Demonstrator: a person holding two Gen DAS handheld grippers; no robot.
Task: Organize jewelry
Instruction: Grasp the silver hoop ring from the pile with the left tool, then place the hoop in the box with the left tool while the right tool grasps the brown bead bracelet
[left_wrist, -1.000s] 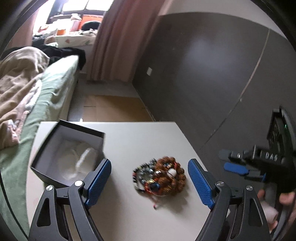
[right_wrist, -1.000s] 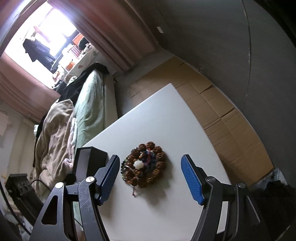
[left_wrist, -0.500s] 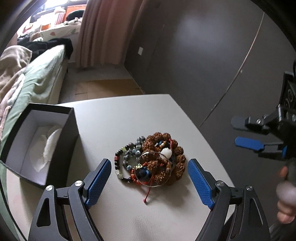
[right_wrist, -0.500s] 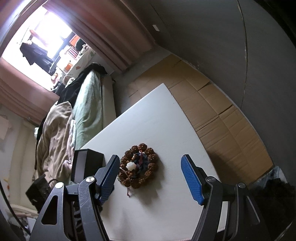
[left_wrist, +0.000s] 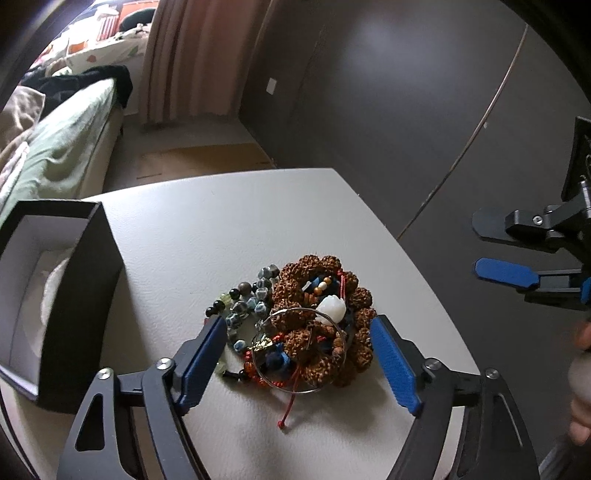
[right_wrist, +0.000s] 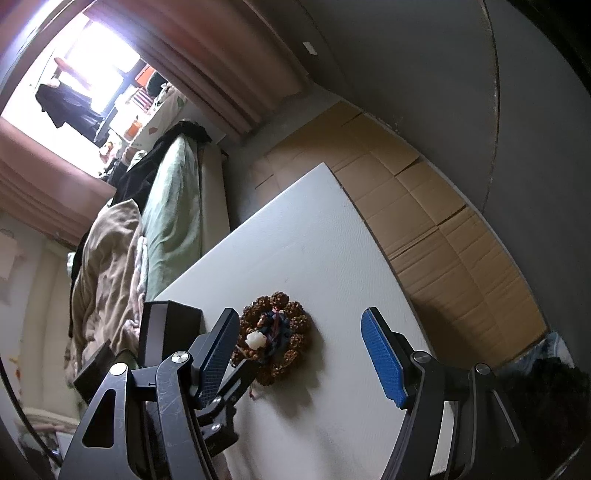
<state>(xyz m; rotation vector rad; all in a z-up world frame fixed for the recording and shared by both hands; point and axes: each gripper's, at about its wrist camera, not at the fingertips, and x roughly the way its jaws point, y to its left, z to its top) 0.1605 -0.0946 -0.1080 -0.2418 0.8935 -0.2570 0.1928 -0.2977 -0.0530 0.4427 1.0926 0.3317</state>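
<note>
A tangled pile of bracelets (left_wrist: 314, 325) lies on the white table (left_wrist: 221, 229): rough brown seed beads, grey and black beads, a white charm, a red cord and a thin metal bangle. My left gripper (left_wrist: 297, 325) straddles the pile. Its jaws are closing, and the blue pads stand close to the pile's sides without pressing it. To the left stands a black jewelry box (left_wrist: 77, 291), open, with a white lining. My right gripper (right_wrist: 300, 321) hovers open above the table and holds nothing. The pile (right_wrist: 275, 339) lies below it, near its left finger.
The right gripper (left_wrist: 495, 247) hangs off the table's right edge, with a person's hand (left_wrist: 580, 387) below it. A bed (right_wrist: 170, 206) with green sheets and a beige blanket runs along the table's left side. Cardboard (right_wrist: 424, 206) covers the floor by the dark wall.
My left gripper has come down and forward until its fingers flank the pile, and its jaws have narrowed a little. The box has slid to the left of its view. The right gripper has hardly moved.
</note>
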